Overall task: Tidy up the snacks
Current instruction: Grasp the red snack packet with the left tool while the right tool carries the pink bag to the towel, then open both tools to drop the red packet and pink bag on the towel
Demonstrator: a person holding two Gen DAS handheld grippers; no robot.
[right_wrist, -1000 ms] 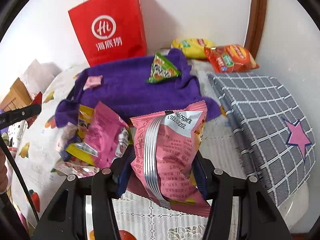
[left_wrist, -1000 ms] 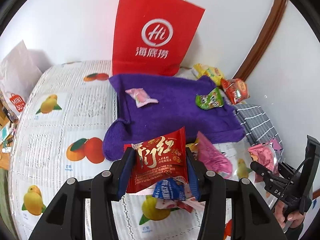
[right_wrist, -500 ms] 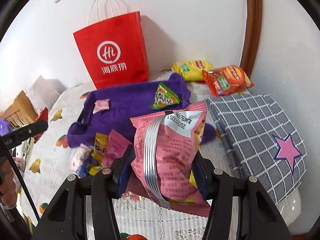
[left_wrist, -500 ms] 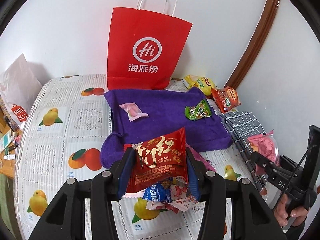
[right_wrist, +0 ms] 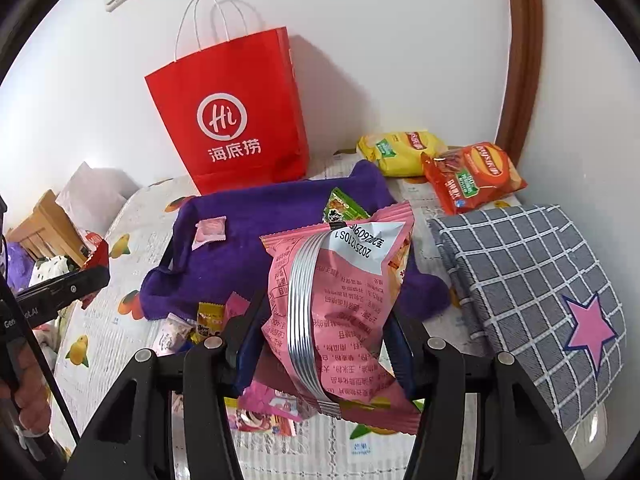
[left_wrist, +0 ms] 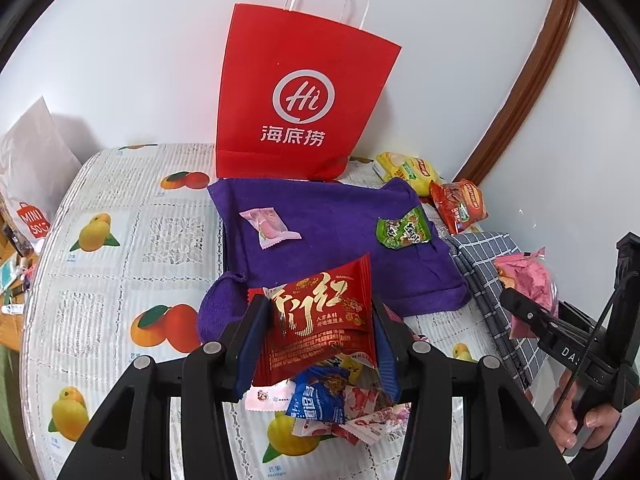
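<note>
My left gripper (left_wrist: 318,324) is shut on a red snack packet (left_wrist: 320,324) and holds it above a pile of small snacks (left_wrist: 340,400) on the fruit-print tablecloth (left_wrist: 120,240). My right gripper (right_wrist: 324,320) is shut on a pink snack bag (right_wrist: 336,304), also seen at the right edge of the left wrist view (left_wrist: 524,284). A purple towel (left_wrist: 332,232) lies ahead with a pink candy (left_wrist: 268,226) and a green packet (left_wrist: 402,228) on it. A red paper bag (left_wrist: 300,108) stands upright behind it.
A yellow chip bag (right_wrist: 400,148) and an orange chip bag (right_wrist: 472,176) lie by the wall at the back right. A grey checked box with a pink star (right_wrist: 540,288) sits on the right. A wooden chair (right_wrist: 40,228) is beyond the table's left edge.
Both grippers have lifted and drawn back with their packets held; the towel, the red bag and the snack pile now look farther away and lower in both views.
</note>
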